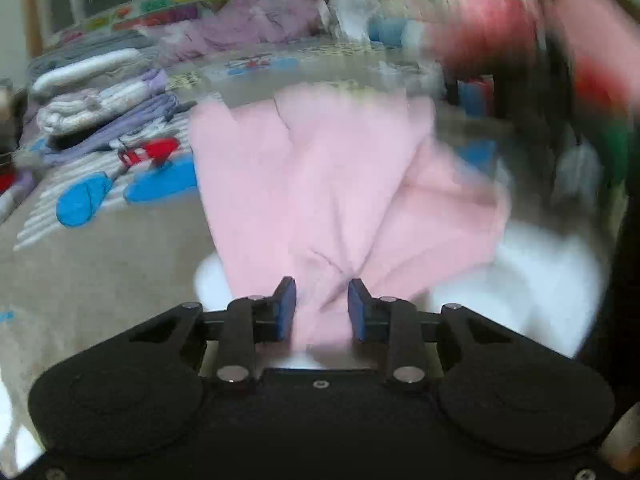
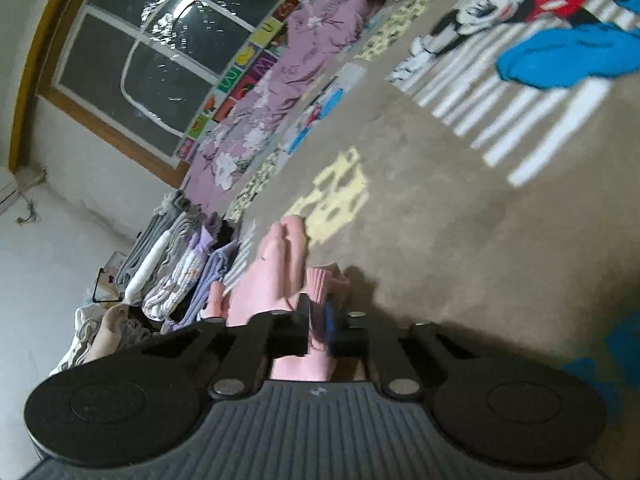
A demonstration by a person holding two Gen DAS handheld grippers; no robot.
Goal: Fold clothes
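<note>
A pink garment fans out over the bed in the left wrist view. Its gathered end runs down between the blue pads of my left gripper. Those pads stand visibly apart, with the cloth loose between them. In the right wrist view, my right gripper is shut on a ribbed pink edge of the same garment. The rest of the cloth is bunched to the left of its fingers. The right side of the left wrist view is blurred.
The bed carries a beige cartoon-print blanket. A stack of folded grey, white and lilac clothes sits at the side, and a crumpled purple quilt lies by the window. A white cloth lies under the pink garment.
</note>
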